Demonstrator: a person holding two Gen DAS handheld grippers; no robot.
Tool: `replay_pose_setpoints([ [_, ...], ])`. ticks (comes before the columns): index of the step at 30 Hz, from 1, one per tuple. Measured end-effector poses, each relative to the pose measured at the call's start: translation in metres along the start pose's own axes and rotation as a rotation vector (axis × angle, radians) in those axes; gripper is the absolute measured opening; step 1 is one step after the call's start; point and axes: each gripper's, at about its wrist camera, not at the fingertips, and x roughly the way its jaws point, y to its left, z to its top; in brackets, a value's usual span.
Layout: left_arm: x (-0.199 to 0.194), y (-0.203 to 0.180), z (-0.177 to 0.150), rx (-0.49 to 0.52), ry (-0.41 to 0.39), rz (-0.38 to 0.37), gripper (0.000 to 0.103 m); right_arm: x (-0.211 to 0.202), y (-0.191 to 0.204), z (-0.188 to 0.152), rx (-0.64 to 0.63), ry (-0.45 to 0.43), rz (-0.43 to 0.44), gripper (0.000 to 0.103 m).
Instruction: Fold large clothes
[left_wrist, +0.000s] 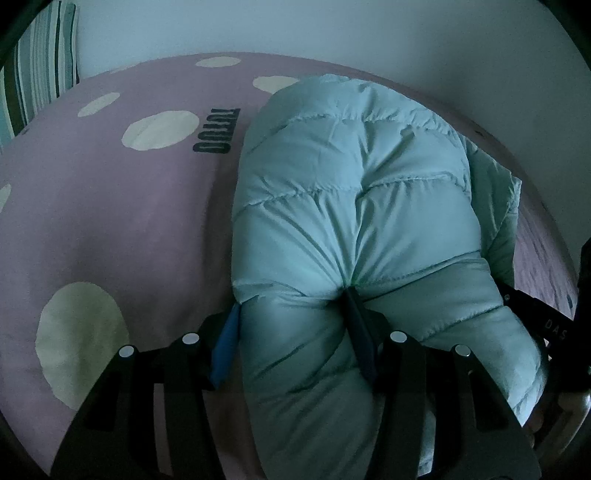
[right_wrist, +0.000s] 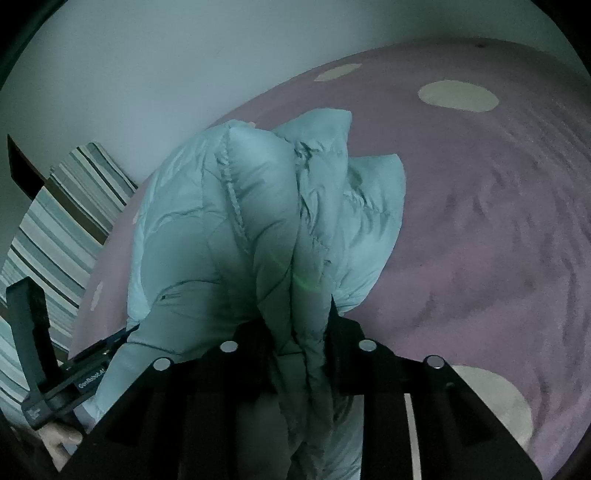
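A pale mint quilted puffer jacket (left_wrist: 354, 192) lies bunched on a pink bed cover with cream dots (left_wrist: 110, 206). My left gripper (left_wrist: 295, 306) is shut on a thick fold of its near edge, blue fingertips (left_wrist: 231, 325) pressing in on both sides. In the right wrist view the jacket (right_wrist: 229, 229) hangs in folds, and my right gripper (right_wrist: 295, 317) is shut on a gathered bunch of it, above the bed cover (right_wrist: 480, 221). The left gripper's body (right_wrist: 40, 362) shows at lower left there.
A striped pillow (left_wrist: 40, 66) lies at the bed's far left corner, also seen in the right wrist view (right_wrist: 62, 229). A white wall (left_wrist: 332, 29) runs behind the bed. Dark letters (left_wrist: 216, 129) are printed on the cover beside the jacket.
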Motion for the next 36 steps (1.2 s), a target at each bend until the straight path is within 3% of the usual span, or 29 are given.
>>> replay_pose_setpoints([
  [11, -0.025, -0.004, -0.013, 0.003, -0.024, 0.003, 0.052, -0.033, 0.01, -0.021, -0.001, -0.042, -0.091, 0.05],
  [19, -0.042, -0.011, -0.021, 0.003, -0.041, 0.004, 0.052, -0.057, 0.002, -0.031, 0.04, -0.056, -0.132, 0.051],
  [27, -0.073, -0.016, -0.03, -0.001, -0.085, 0.015, 0.064, -0.102, 0.025, -0.039, -0.013, -0.115, -0.22, 0.051],
  [31, -0.093, -0.02, -0.034, 0.006, -0.126, 0.018, 0.07, -0.124, 0.042, -0.048, -0.054, -0.156, -0.246, 0.064],
  [36, -0.117, -0.029, -0.046, 0.031, -0.176, 0.042, 0.078, -0.132, 0.053, -0.06, -0.087, -0.163, -0.262, 0.07],
])
